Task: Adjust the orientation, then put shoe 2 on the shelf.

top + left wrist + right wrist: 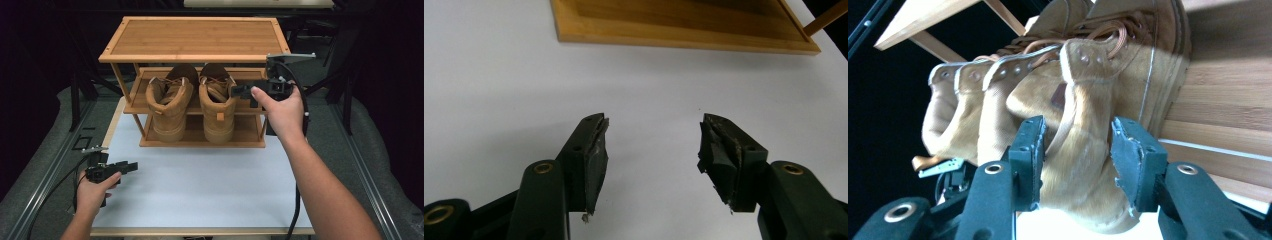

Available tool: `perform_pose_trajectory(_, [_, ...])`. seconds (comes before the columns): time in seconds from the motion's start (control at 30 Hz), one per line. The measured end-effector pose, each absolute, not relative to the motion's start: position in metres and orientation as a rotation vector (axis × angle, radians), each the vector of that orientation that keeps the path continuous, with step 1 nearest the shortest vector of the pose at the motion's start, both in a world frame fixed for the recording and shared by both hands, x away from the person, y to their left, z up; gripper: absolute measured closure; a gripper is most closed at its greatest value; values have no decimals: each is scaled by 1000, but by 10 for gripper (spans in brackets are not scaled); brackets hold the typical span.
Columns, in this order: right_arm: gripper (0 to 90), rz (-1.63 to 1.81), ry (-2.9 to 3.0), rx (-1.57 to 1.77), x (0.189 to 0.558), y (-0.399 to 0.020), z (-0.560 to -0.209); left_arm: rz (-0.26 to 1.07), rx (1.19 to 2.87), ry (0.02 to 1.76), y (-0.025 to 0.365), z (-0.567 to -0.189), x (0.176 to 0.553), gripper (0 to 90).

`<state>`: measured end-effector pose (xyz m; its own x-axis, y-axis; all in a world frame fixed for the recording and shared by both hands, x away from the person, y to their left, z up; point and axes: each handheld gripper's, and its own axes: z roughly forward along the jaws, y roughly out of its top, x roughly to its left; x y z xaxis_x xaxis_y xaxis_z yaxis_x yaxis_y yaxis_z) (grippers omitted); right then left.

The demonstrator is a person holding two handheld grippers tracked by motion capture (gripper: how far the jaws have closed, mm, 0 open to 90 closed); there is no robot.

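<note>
Two tan lace-up boots stand side by side in a bamboo shoe rack (195,37) under its top board, heels toward me. My right gripper (235,91) is open at the right boot (217,105). In the right gripper view its jaws (1075,150) straddle the back of that boot's collar (1088,100), with the left boot (948,120) beyond. My left gripper (132,166) is low over the white board at the front left. It is open (651,145) with nothing between its pads.
The white board (200,185) lies on the table in front of the rack. The rack's bottom shelf (684,25) sits just ahead of the left gripper. Black frame rails and dark floor flank the table on both sides.
</note>
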<state>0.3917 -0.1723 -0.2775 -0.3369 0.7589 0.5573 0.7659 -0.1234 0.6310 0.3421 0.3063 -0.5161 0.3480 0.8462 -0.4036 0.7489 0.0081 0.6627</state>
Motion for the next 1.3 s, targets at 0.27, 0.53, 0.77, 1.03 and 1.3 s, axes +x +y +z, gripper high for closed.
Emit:
perform_pose_trajectory(0.27, [618, -1553, -2090, -1802, 372, -196, -281, 205, 1764, 1366, 297, -484, 347, 475])
perform_pose_trajectory(0.53, [849, -1455, -2200, -1846, 376, -190, -339, 228, 1802, 1251, 270, -442, 357, 890])
perform_pose_trajectory(0.77, [900, -1378, -2220, -1855, 386, -176, -377, 225, 1805, 1193, 250, -420, 371, 900])
perform_pose_trajectory(1.03, [900, -1459, -2193, -1843, 385, -163, -391, 246, 1790, 1172, 231, -411, 378, 900])
perform_pose_trajectory(1.3, [900, -1491, -2172, -1852, 387, -164, -397, 252, 1771, 1176, 231, -409, 383, 900])
